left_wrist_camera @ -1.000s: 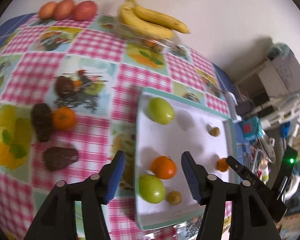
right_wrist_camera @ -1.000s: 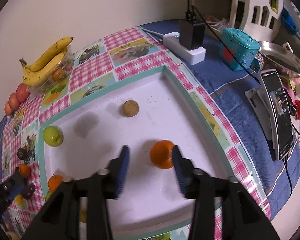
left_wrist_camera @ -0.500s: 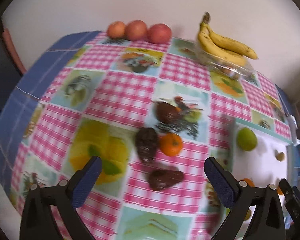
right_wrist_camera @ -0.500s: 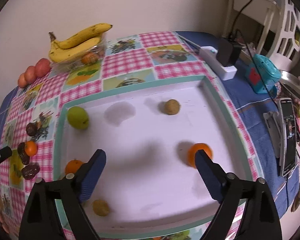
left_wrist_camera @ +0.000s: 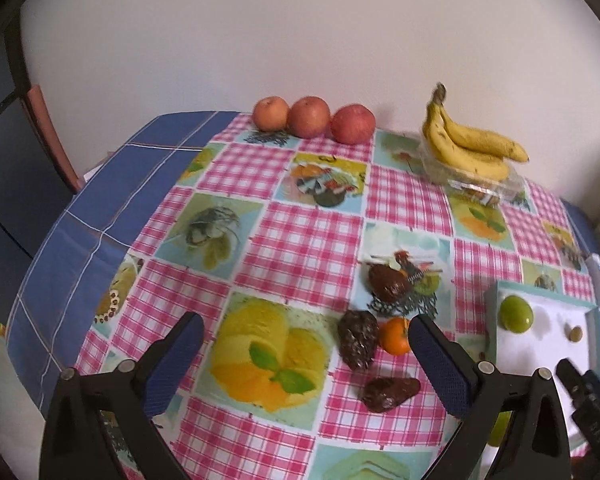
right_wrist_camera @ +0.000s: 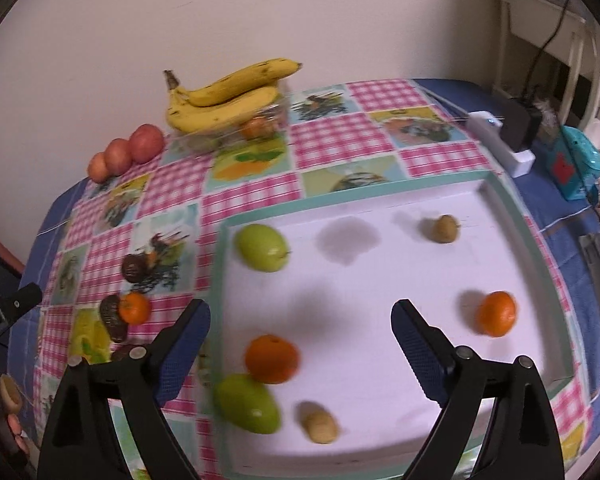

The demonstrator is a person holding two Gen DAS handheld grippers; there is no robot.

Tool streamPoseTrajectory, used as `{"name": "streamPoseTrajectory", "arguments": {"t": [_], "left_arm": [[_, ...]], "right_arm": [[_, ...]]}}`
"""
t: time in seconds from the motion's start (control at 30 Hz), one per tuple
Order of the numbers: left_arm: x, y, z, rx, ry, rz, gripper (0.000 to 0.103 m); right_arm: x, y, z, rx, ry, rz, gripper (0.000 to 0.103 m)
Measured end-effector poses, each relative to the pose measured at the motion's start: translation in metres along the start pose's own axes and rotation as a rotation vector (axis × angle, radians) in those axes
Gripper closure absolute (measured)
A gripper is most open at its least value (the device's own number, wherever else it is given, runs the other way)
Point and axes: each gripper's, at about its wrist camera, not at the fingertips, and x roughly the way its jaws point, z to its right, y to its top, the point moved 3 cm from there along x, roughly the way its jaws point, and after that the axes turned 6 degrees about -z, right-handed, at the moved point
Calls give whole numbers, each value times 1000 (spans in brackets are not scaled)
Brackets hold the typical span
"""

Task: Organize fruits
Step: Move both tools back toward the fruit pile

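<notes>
Black fingers (left_wrist_camera: 168, 364), blue ribbed pads (left_wrist_camera: 440, 364)

The left claw (right_wrist_camera: 4, 312) bears lettering, perhaps "bot.AI".

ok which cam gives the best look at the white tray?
Right wrist. It shows the whole white tray, teal rim on all sides, with six fruits spread across it. Left wrist catches only the tray's near corner at the right edge, with one green fruit; the rest is hidden behind the fingers.
</notes>
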Motion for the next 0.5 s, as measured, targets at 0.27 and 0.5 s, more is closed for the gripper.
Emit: {"name": "streamPoseTrajectory", "arguments": {"t": [0.27,0.5], "left_arm": [[-6,12,-57,-108,52,54,0],[-7,15,-107,-232,77,80,0]], "right_arm": [[9,-7,-51,-86,44,-2,11],[19,-9,-92,-139,135,-34,11]]}}
